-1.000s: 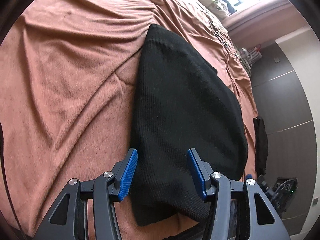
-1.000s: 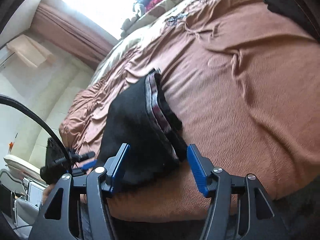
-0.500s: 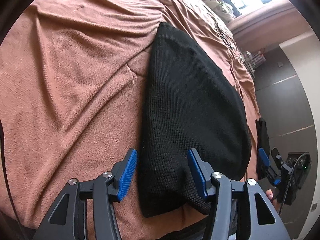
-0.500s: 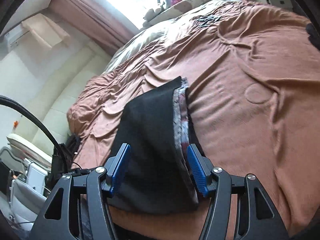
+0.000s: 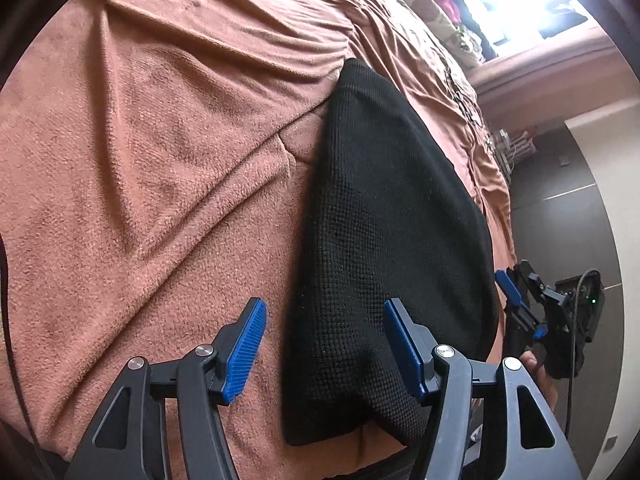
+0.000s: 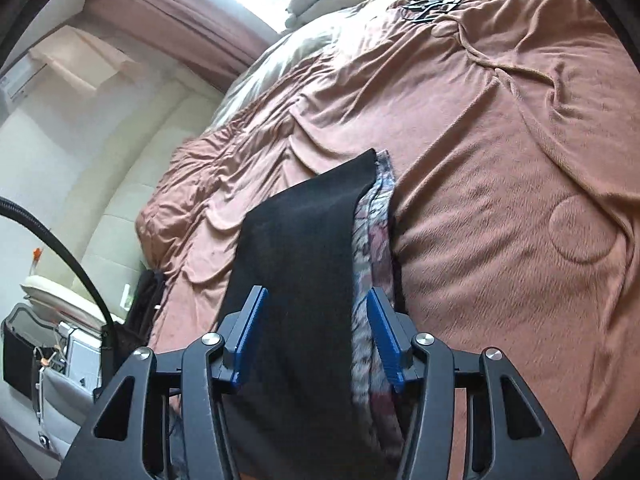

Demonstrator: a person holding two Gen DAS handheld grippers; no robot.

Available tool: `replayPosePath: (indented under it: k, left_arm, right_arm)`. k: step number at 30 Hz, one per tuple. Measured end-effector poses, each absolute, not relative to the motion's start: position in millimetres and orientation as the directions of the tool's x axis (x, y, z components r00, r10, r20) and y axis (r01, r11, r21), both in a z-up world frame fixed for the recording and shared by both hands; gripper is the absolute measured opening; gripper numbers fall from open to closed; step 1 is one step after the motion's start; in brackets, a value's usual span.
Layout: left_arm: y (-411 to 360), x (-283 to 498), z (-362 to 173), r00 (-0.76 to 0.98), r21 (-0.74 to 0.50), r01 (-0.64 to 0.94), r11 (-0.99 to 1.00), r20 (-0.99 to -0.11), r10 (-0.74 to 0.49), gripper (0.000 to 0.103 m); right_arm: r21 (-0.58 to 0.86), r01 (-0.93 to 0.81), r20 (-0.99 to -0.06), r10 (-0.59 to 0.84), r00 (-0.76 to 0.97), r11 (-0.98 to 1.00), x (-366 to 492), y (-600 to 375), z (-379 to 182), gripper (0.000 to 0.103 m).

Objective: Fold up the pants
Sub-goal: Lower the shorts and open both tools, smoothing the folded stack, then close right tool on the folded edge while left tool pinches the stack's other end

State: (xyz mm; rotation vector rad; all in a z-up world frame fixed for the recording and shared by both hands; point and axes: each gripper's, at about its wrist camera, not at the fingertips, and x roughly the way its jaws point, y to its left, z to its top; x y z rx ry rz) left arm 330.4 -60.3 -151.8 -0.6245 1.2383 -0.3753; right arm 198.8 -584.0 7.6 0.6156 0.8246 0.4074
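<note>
Black pants (image 5: 384,220) on a brown blanket (image 5: 160,160) across a bed, already folded lengthwise into one long strip that narrows toward the far end. Near end close to the bed's edge, far end pointing toward the bright window.

Left gripper (image 5: 324,306) low over the near end, jaws spread and opening. Only blanket under one blue pad, the near corner of the pants beside the other; nothing pinched. Probably held wide to take in the thick doubled knit at that corner, not a single layer.

Right gripper (image 6: 316,294) at the other long side, seen from the left wrist as a blue tip just past the pants' edge (image 5: 516,296). Jaws closing, with the black strip (image 6: 304,232) running up between the pads and a patterned lining (image 6: 374,232) showing along its right edge. No squeeze visible yet: cloth flat, no bunching at the pads. Likely lined up this way to catch both the black layer and the lining together, so the edge does not peel apart when lifted.

Judged from the layout: lengthwise fold done, cross fold not yet made. Two grips on the near end would allow carrying it over toward the far end. Main risk: a grip on the top layer alone, undoing the fold.
</note>
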Motion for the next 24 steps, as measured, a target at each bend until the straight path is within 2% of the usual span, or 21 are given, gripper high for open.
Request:
replayPosePath:
  k: [2, 11, 14, 18, 24]
  left_arm:
    - [-58.8, 330.5, -151.3, 0.302, -0.627, -0.07, 0.776, -0.755, -0.583, 0.063]
    - [-53.8, 333.7, -148.1, 0.314, -0.643, -0.094, 0.76, -0.744, -0.59, 0.063]
    - [-52.5, 333.2, -147.7, 0.32, -0.641, -0.097, 0.762, -0.745, -0.586, 0.063]
    - [-52.0, 331.9, -148.9, 0.318, -0.639, -0.101, 0.762, -0.747, -0.584, 0.063]
    - [-53.3, 334.0, -149.4, 0.316, -0.646, -0.098, 0.757, -0.741, -0.592, 0.063]
  right_arm:
    - [0.648, -0.102, -0.558, 0.561, 0.611, 0.755, 207.1, -580.7, 7.3, 0.044]
    - [0.617, -0.075, -0.594, 0.526, 0.609, 0.784, 222.4, -577.6, 4.7, 0.044]
    - [0.656, -0.078, -0.577, 0.566, 0.589, 0.751, 226.9, -576.9, 1.1, 0.044]
    - [0.69, -0.099, -0.54, 0.601, 0.59, 0.717, 227.2, -578.4, 4.5, 0.032]
    - [0.68, -0.1, -0.546, 0.592, 0.593, 0.727, 231.8, -579.2, 1.8, 0.032]
